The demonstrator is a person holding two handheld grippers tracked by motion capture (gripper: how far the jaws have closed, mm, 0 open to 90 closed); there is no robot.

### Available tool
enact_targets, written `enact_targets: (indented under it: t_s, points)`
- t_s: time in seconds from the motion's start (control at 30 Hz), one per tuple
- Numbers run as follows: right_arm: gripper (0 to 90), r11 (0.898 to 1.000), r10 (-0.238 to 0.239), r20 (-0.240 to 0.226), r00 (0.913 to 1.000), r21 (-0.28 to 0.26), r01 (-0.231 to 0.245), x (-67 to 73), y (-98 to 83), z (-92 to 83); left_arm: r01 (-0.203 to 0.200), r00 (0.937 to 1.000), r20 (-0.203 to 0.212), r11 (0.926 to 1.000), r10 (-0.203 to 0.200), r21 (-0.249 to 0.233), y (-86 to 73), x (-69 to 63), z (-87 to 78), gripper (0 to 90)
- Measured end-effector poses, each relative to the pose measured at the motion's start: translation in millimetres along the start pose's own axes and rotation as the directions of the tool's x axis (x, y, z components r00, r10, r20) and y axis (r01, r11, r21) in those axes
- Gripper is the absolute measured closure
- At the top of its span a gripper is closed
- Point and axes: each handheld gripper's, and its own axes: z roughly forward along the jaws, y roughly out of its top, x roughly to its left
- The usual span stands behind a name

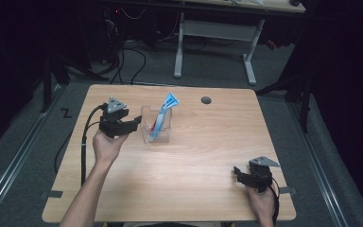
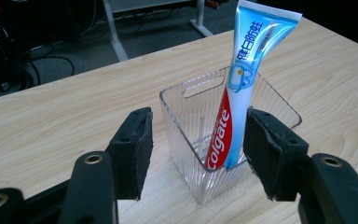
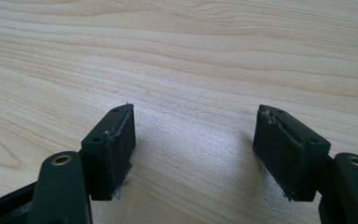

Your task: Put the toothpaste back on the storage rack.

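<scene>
On the left-centre of the table [image 1: 208, 156], a clear plastic box [image 1: 155, 124] is standing upright with a blue-and-white toothpaste tube [image 1: 163, 115] leaning inside it. In the left gripper view the tube [image 2: 242, 88] is resting cap-end down on the floor of the box [image 2: 200, 154], and its flat crimped end is projecting well above the rim and tilting to the right; the box wall is what is keeping it propped.

Just left of the box, the left gripper [image 1: 131, 124] is hovering with its jaws standing apart. Its own camera is showing the near corner of the box between the pads, with the right-hand pad just beside the tube but pressing on nothing. Judging from this spacing, the tube is sitting released in the box and the gripper is free of it.

Near the right front corner of the table, the right gripper [image 1: 244, 175] is lying low over bare wood. Its jaws [image 3: 196, 149] are also standing apart with nothing between them, which suggests this hand is parked clear so as not to obstruct the work at the box.
</scene>
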Motion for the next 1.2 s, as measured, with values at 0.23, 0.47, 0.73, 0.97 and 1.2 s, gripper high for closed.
enact_targets:
  t_s: [0.23, 0.47, 0.73, 0.97, 1.2]
  points:
    - [29.7, 1.0, 0.0, 0.0, 1.0, 0.0, 0.0, 0.0, 0.0, 0.0, 0.032, 0.9995, -0.002, 0.9995, -0.032, -0.007, -7.5, 5.0, -7.4, 42.6]
    - [29.7, 1.0, 0.0, 0.0, 1.0, 0.0, 0.0, 0.0, 0.0, 0.0, 0.078, 0.9969, -0.008, 0.9967, -0.078, -0.025, -15.2, 12.8, -16.6, 42.5]
    - [29.7, 1.0, 0.0, 0.0, 1.0, 0.0, 0.0, 0.0, 0.0, 0.0, 0.099, 0.995, -0.01, 0.9944, -0.099, -0.038, -22.1, 15.2, -23.7, 42.2]
    - [29.7, 1.0, 0.0, 0.0, 1.0, 0.0, 0.0, 0.1, 0.0, 0.0, 0.111, 0.9938, -0.007, 0.993, -0.111, -0.039, -27.7, 16.6, -28.3, 41.8]
    - [29.7, 1.0, 0.0, 0.0, 1.0, 0.001, 0.0, 0.1, 0.0, -0.1, 0.13, 0.9914, -0.005, 0.9909, -0.13, -0.034, -35.1, 18.6, -32.4, 41.5]
